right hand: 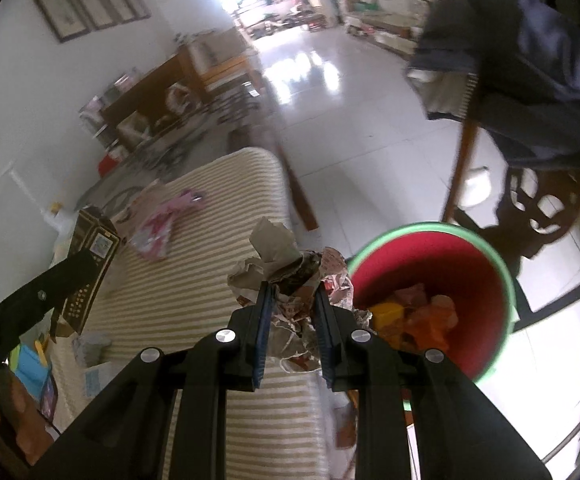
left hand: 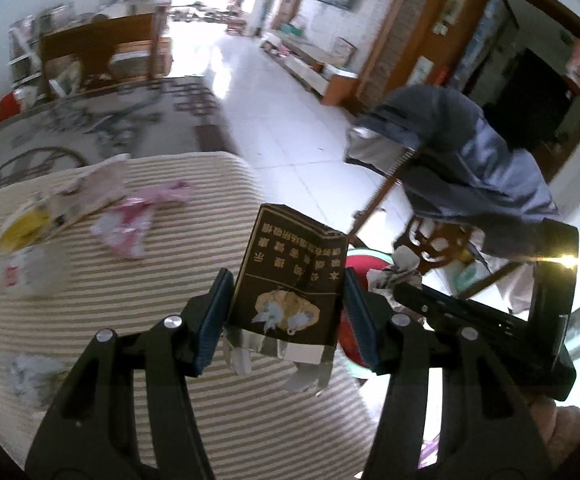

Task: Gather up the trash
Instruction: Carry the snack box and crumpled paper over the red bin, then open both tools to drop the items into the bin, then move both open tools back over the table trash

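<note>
My left gripper (left hand: 286,312) is shut on a dark cigarette pack (left hand: 290,276) with gold print and torn foil at its bottom, held over the striped cushion (left hand: 170,300). My right gripper (right hand: 291,324) is shut on a wad of crumpled paper (right hand: 286,268), close to the rim of a red bin with a green edge (right hand: 429,256) that holds orange and yellow scraps. In the left wrist view the same bin (left hand: 347,336) shows partly behind the right finger. A pink wrapper (left hand: 130,220), a yellow wrapper (left hand: 26,232) and a white wrapper (left hand: 18,272) lie on the cushion.
A wooden chair (right hand: 529,208) draped with a blue jacket (left hand: 469,160) stands beyond the bin on the white tiled floor (left hand: 290,120). Grey crumpled paper (left hand: 30,372) lies at the cushion's near left. A patterned table (left hand: 90,120) and wooden furniture sit further back.
</note>
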